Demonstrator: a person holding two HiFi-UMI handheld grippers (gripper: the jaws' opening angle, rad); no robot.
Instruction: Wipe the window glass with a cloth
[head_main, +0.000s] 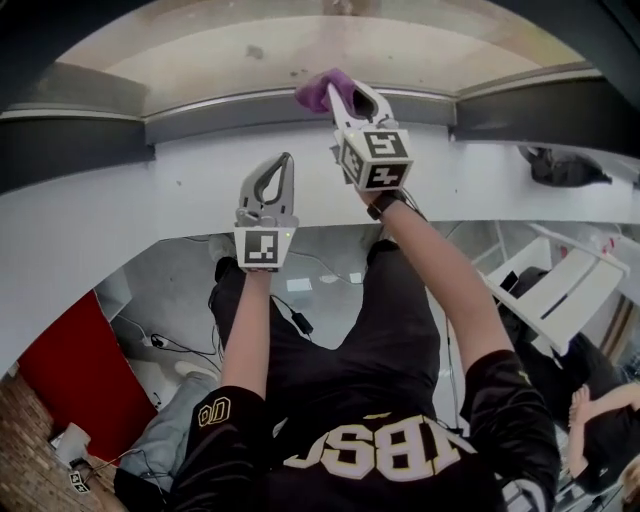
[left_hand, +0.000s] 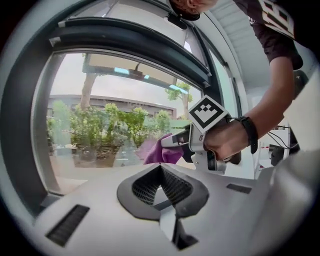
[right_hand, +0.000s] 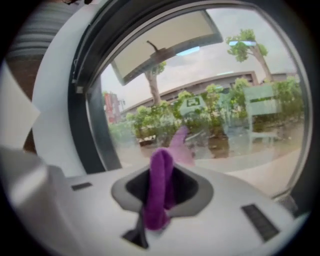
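1. Cloth (right_hand: 161, 186): purple, soft-napped and bunched into a thick roll. It is clamped between the closed jaws of the right tool (head_main: 343, 93), with its rounded end poking out past the tips.
2. The cloth's end sits low on the glass (right_hand: 225, 95), right at the bottom edge of the pane, just above the lower bar of the frame (head_main: 230, 108). A pale purple reflection (right_hand: 181, 142) shows in the glass just beyond it. Whether the cloth actually touches the glass cannot be told.
3. Edges: the frame is dark grey, smooth and broad. In the right gripper view its left upright stands near the cloth's left. Open pane runs on to the right and upward.
4. Below the frame lies a plain white wall (head_main: 130, 200), matt and flat.
5. The glass is clear and glossy.
6. The left tool (head_main: 287, 159) has its jaws together on nothing. Their dark ribbed pads meet in a narrow V. It hangs lower and to the left of the right tool, in front of the wall and well short of the glass.
7. Both tools are pale grey plastic with smooth, rounded shells.
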